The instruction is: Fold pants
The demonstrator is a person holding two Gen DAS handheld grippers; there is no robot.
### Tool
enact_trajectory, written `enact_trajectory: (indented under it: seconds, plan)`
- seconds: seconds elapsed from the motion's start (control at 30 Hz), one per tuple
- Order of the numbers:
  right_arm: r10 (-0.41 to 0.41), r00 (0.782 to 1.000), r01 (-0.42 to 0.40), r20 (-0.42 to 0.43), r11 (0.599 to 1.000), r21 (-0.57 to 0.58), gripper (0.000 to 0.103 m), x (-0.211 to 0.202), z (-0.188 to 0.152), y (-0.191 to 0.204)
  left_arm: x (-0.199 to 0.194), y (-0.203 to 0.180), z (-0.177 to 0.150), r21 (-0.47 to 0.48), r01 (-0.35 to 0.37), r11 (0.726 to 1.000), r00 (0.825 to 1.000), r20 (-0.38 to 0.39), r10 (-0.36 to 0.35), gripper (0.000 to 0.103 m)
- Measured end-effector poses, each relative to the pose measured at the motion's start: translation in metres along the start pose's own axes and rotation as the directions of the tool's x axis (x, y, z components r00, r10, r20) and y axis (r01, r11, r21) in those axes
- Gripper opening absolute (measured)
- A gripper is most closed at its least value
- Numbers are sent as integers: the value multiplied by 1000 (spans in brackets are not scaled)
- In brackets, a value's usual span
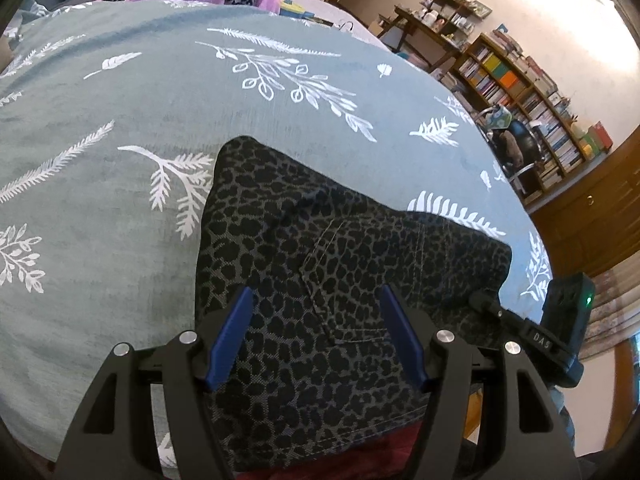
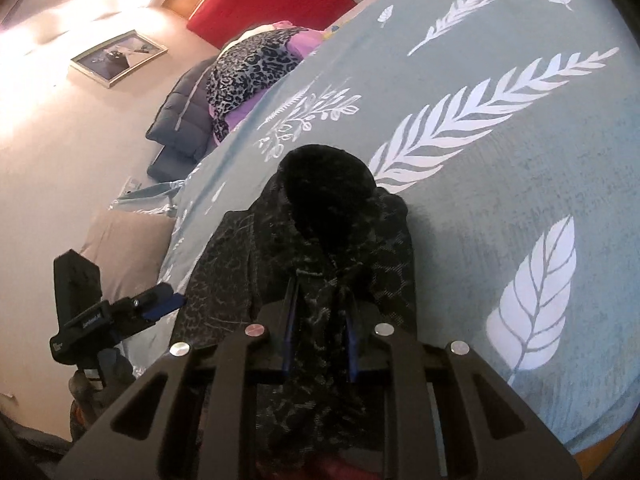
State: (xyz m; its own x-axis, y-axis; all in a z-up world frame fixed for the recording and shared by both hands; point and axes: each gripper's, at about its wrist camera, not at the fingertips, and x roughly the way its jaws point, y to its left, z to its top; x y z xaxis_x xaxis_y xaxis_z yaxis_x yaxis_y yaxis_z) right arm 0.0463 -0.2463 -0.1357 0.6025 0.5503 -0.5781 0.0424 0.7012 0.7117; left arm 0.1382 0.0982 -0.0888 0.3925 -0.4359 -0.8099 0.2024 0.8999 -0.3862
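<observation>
The pants (image 1: 328, 272) are dark leopard-print fabric, lying folded on the grey-green leaf-print bedspread (image 1: 120, 160) near its front edge. My left gripper (image 1: 316, 300) hovers over them with its blue fingers (image 1: 232, 336) wide apart and nothing between them. In the right wrist view the pants (image 2: 320, 232) show bunched, with a dark fleecy lining at the far end. My right gripper (image 2: 318, 312) is shut on a fold of the pants at their near edge. The right gripper also shows at the right edge of the left wrist view (image 1: 560, 320).
A pile of purple and leopard-print clothes (image 2: 256, 64) and a dark padded jacket (image 2: 180, 120) lie at the far end of the bed. Bookshelves (image 1: 520, 92) and a chair (image 1: 516, 148) stand beyond the bed's right side. The left gripper shows at lower left in the right wrist view (image 2: 160, 300).
</observation>
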Motion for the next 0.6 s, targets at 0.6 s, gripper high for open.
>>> enact_trajectory:
  seconds: [0.6]
  plan:
    - [-136, 975, 192, 178, 917, -350, 46, -8, 2, 92, 4, -9, 1, 62, -63, 996, 998, 34, 61, 70]
